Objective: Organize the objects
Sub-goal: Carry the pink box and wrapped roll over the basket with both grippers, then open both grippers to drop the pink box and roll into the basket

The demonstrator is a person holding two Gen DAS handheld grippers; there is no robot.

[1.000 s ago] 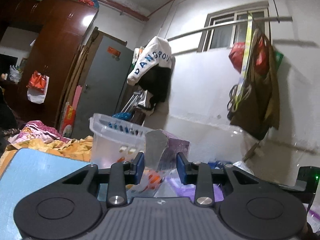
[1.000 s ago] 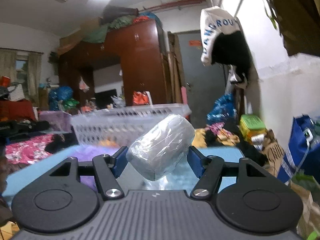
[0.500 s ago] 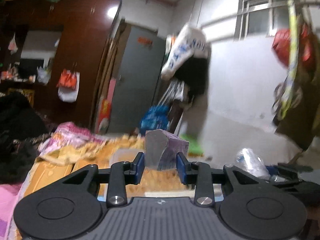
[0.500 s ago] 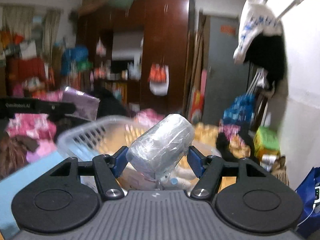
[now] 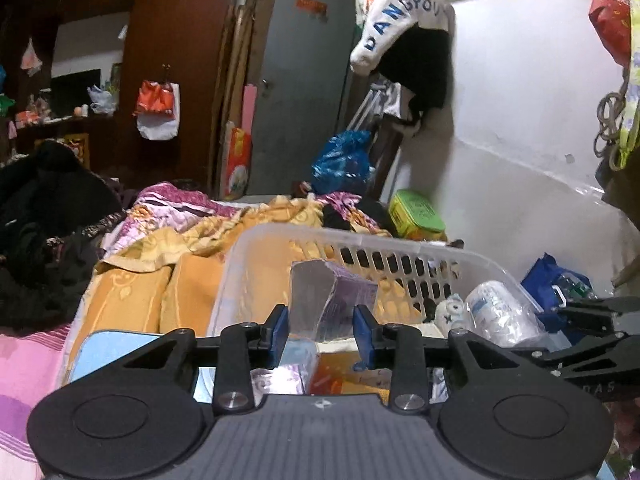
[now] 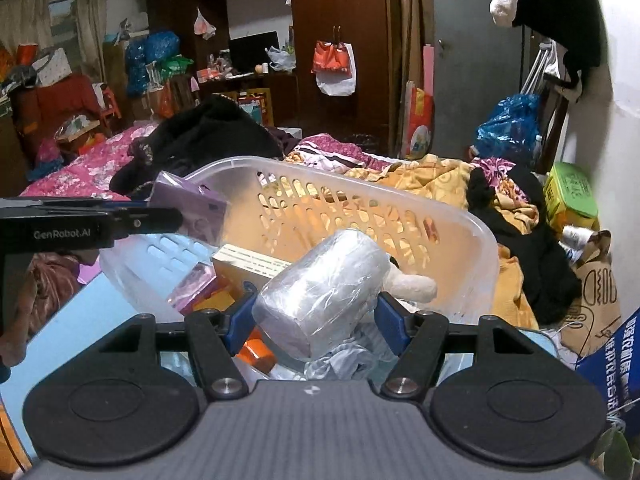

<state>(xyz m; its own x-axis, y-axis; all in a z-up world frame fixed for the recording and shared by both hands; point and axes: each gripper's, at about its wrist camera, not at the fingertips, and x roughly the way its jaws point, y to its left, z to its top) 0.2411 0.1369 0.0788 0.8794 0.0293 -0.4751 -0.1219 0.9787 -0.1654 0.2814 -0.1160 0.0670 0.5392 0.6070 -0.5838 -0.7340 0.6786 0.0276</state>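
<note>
My left gripper (image 5: 322,322) is shut on a purple packet (image 5: 334,298) in clear film, held upright above the near end of a translucent white basket (image 5: 360,242). My right gripper (image 6: 316,316) is shut on a plastic-wrapped white roll (image 6: 324,294), which hangs tilted over the same basket (image 6: 460,216). In the right wrist view the left gripper (image 6: 172,216) reaches in from the left with the purple packet (image 6: 192,206) over the basket's near-left rim. In the left wrist view the roll (image 5: 500,316) shows at the right. The basket holds several boxes, packets and a white plush toy (image 6: 408,282).
The basket sits on a bed with a yellow blanket (image 5: 160,280) and a blue mat (image 6: 80,320) at the near edge. Black clothes (image 6: 532,264) lie to the right, a green box (image 6: 572,192) and a white wall (image 5: 520,140) beyond. A dark wardrobe (image 6: 340,20) stands behind.
Both grippers have swung over the basket and tipped downward, so its inside now shows below them. Each still holds the same item.
</note>
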